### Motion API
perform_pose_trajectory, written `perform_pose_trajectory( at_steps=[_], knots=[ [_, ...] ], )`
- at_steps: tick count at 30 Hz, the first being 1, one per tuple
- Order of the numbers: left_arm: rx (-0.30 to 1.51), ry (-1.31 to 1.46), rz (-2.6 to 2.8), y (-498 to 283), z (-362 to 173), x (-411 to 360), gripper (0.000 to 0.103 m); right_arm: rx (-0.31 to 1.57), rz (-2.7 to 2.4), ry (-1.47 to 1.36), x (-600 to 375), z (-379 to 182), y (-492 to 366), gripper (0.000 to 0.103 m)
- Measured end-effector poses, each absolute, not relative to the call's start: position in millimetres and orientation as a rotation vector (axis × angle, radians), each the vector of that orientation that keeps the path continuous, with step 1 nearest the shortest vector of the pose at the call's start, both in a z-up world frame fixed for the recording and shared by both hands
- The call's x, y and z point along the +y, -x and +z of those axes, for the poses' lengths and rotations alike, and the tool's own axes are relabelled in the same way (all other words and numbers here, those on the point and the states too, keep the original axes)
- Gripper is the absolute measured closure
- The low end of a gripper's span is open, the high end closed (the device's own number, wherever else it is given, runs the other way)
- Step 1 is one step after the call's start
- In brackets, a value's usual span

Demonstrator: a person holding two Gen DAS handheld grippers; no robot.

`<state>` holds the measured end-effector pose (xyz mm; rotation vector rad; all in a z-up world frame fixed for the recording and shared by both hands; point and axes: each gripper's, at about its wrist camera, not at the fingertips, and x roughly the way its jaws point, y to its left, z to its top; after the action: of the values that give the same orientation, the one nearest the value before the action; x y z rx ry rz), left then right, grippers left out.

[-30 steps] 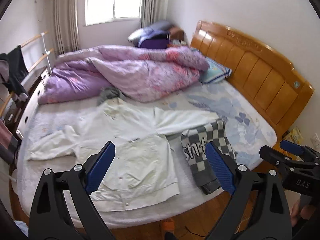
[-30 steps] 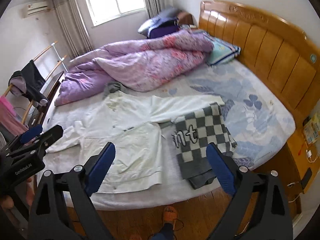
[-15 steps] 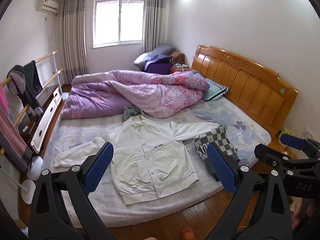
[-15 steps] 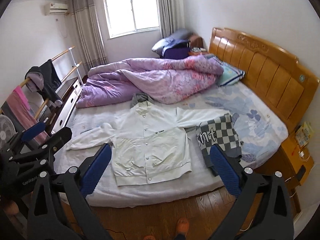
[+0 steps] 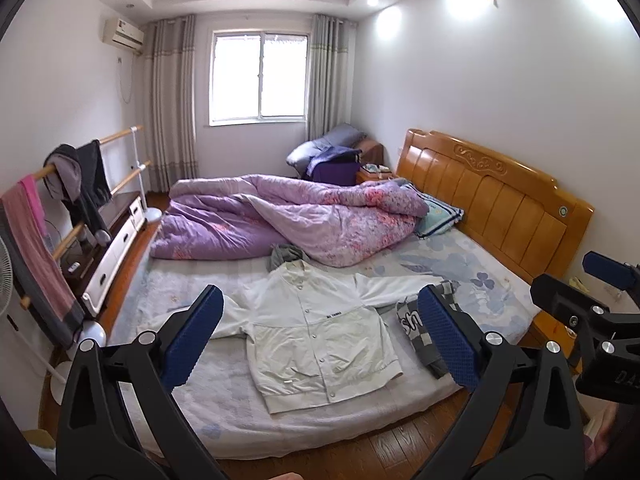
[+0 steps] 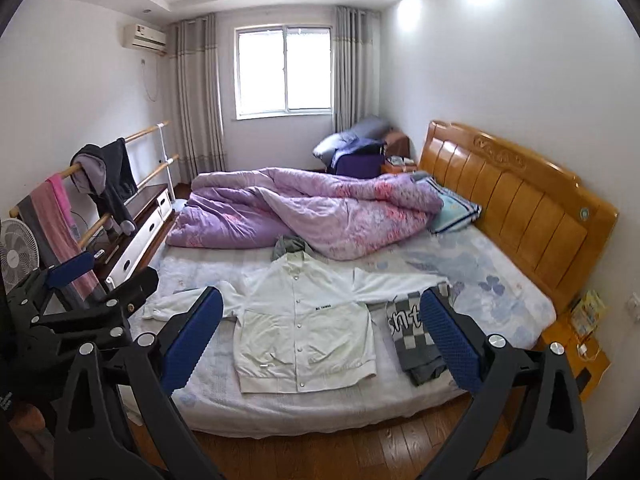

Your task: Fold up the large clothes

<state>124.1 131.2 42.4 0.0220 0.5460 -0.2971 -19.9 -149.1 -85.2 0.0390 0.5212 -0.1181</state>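
A white button-up jacket (image 5: 320, 344) (image 6: 304, 332) lies flat and face up on the bed, sleeves spread to both sides. A folded grey-and-white checked garment (image 5: 416, 328) (image 6: 408, 332) rests on the end of its right sleeve. My left gripper (image 5: 319, 294) hangs well back from the bed, its jaws opening with nothing between them. My right gripper (image 6: 321, 295) is open and empty, equally far back. Each gripper appears at the edge of the other's view, side by side.
A crumpled purple duvet (image 5: 300, 216) covers the far half of the mattress (image 5: 200, 400), with a grey garment (image 5: 286, 254) by the jacket's collar. The wooden headboard (image 5: 500, 208) is right, a clothes rack (image 5: 72, 184) and fan (image 6: 16, 256) left. Wooden floor (image 6: 320, 456) lies below.
Both grippers have drawn back and upward from the bed, so the jacket looks smaller and more of the room shows. The clothes have not moved.
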Motion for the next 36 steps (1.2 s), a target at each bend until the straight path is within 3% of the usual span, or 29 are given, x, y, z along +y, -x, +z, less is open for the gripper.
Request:
perform_pose_trajectory(
  at_steps=[14,36],
  knots=[
    [0.449,-0.024,-0.244,-82,78,103,0.005,0.424,-0.046,-0.041,-176,-69,48,0.008],
    [0.447,-0.021,-0.196,-83,76,69,0.005,0.402,-0.023,-0.043,-194,-73,52,0.008]
  ],
)
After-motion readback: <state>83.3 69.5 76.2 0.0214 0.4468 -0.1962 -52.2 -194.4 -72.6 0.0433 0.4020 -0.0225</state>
